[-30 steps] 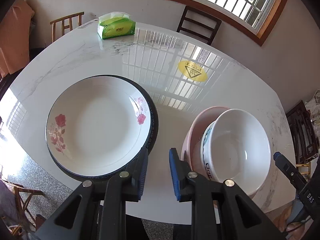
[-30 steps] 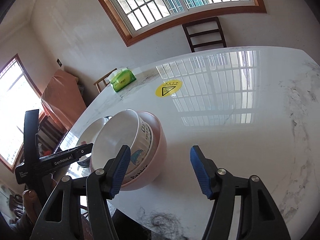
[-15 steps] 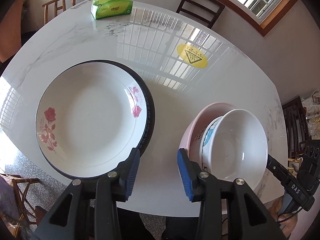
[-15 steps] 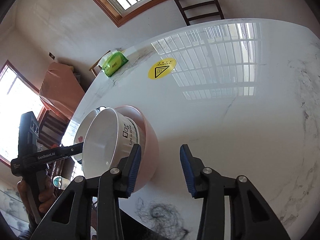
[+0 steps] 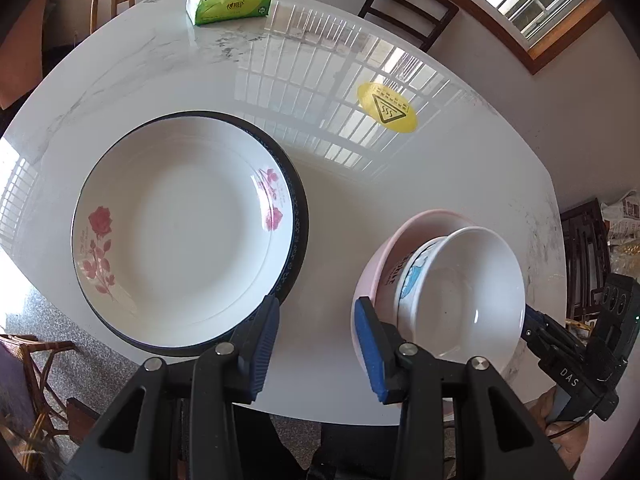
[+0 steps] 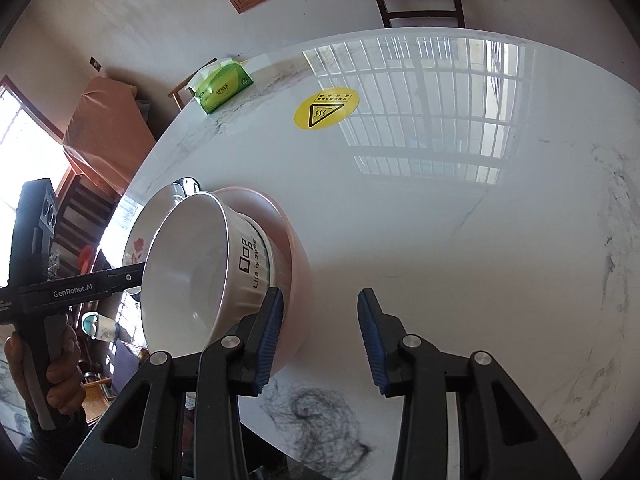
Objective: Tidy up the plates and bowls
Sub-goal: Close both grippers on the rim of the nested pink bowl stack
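Since a second ago we have seen both claws pull back and tip downward, so the dishes now sit higher in each view; the left claw's gap has widened while the right claw's has narrowed.

We see the white marble bench (image 5: 400,208) carrying everything. On its left side the rose plate (image 5: 180,236), white with pink roses, is stacked on a dark-rimmed plate (image 5: 298,236). To the right, well apart from the plates, the pink bowl (image 5: 380,256) stands near the bench's front edge with the white bowl (image 5: 464,288) nested in it, tilted. From the right wrist view we read "Dog" and "Life is swee…" on the white bowl (image 6: 240,264); the rest is hidden.

Toward the far side we find a yellow sticker (image 5: 387,107) with a triangular hot-surface sign and small writing we cannot read. At the far edge lies a green tissue pack (image 5: 230,2), its print too small for us.

Our left claw (image 5: 316,336) hangs over the gap between plates and bowls, moderately spread and holding nothing, its right pad just beside the pink bowl's rim. Our right claw (image 6: 320,332) is likewise moderately spread and empty, its left pad close against the pink bowl (image 6: 294,264); we cannot tell if they touch. On the tools we read "GenRobot.AI" and "DAS".
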Motion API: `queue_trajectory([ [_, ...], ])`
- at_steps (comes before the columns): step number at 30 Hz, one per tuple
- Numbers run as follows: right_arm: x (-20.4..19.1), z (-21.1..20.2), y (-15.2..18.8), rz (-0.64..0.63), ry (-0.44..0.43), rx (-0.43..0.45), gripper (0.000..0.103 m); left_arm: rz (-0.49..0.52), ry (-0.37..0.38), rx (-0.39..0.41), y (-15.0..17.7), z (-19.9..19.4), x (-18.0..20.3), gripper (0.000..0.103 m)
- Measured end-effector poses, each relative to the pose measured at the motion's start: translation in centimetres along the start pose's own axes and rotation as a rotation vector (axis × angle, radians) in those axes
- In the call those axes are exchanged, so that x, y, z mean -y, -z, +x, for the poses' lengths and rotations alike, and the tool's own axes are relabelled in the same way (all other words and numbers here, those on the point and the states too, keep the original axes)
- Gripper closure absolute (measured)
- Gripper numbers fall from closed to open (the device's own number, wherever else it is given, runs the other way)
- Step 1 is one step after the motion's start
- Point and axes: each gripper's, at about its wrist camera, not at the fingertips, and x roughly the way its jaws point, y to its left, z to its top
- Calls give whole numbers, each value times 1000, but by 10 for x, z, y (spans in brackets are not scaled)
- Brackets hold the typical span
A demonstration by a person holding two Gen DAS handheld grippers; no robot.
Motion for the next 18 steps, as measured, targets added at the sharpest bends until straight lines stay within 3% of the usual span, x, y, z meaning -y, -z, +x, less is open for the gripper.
queue_trajectory([
  [4,2,-2,0,13,-14,-2,66,-2,36,-12,1,-5,1,60],
  [9,1,2,0,20,-23,-11,65,27,28,-77,4,12,12,60],
  [15,0,3,-2,14,-25,-23,65,2,-20,-107,10,31,12,59],
  [18,-3,5,-5,-3,-18,-38,64,20,-70,-64,14,29,16,55],
])
